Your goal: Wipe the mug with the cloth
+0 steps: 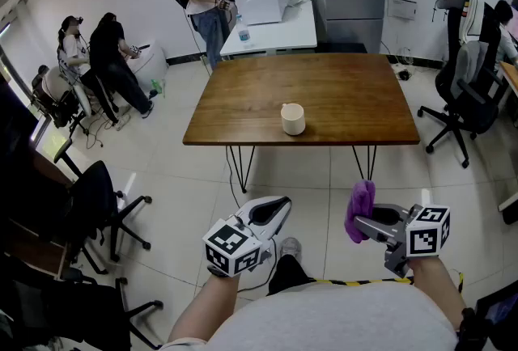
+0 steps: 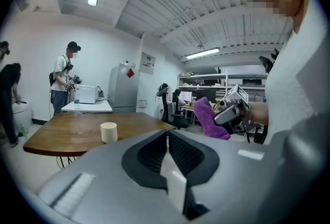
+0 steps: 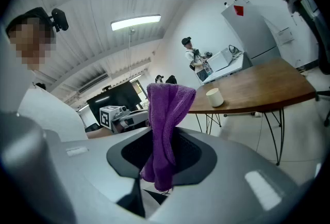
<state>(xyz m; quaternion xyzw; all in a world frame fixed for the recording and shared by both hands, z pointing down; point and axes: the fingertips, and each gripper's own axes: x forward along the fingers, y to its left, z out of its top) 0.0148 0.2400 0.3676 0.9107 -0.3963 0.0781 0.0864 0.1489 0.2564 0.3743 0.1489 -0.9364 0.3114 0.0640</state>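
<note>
On the table (image 1: 340,90), between office chairs (image 1: 468,90), stands the mug (image 1: 292,119); left gripper (image 1: 279,205) jaws closed empty, right gripper (image 1: 358,222) clamping cloth (image 1: 361,200).

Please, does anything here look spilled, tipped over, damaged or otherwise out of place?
Nothing stands out. The mug stands upright on the table, and nothing is spilled around it. The cloth is clamped in the jaws of the right gripper, short of the table. The left gripper is shut and empty.

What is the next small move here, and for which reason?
Probably step forward to the table. The mug stands on it, far ahead of the right tool, which grips the purple cloth, and of the left tool, which is shut and empty.
</note>
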